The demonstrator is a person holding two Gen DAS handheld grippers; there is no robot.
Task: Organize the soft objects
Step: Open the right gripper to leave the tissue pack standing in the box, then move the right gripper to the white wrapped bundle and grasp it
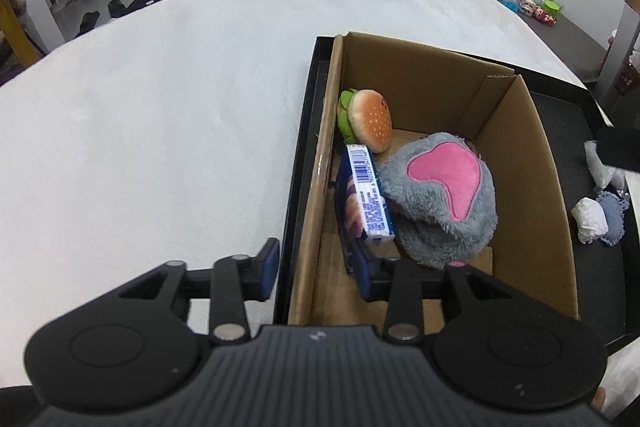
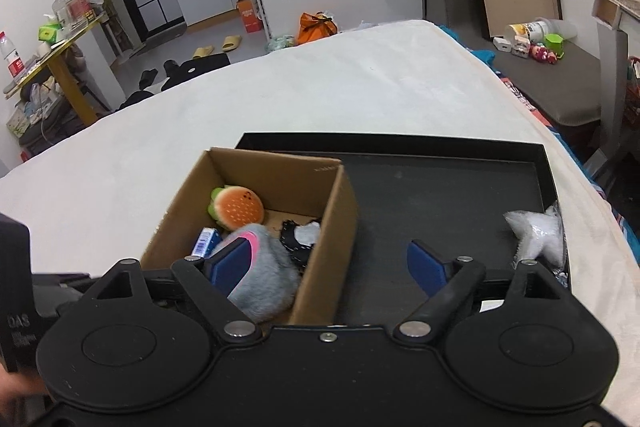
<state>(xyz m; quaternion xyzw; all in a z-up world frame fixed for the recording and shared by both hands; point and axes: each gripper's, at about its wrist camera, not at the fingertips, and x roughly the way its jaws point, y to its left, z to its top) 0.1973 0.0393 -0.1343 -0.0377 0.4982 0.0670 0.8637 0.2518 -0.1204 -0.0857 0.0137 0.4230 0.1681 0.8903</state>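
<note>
A cardboard box (image 1: 532, 163) (image 2: 340, 223) stands in the left part of a black tray (image 1: 304, 131) (image 2: 440, 211) on a white bed. Inside lie a plush burger (image 1: 368, 119) (image 2: 238, 209), a grey and pink plush (image 1: 444, 195) (image 2: 268, 279), a blue packet (image 1: 366, 195) (image 2: 206, 241) and a black-and-white soft piece (image 2: 300, 237). My left gripper (image 1: 316, 269) is open and straddles the box's left wall, its right finger beside the packet. My right gripper (image 2: 328, 265) is open, straddling the box's right wall above the grey plush.
On the tray's right side lie a white fluffy star (image 2: 536, 237), crumpled white pieces (image 1: 590, 219) and a small blue-grey soft item (image 1: 614, 213). The white bed surface (image 1: 160, 107) spreads to the left and beyond. Room clutter sits past the bed's edges.
</note>
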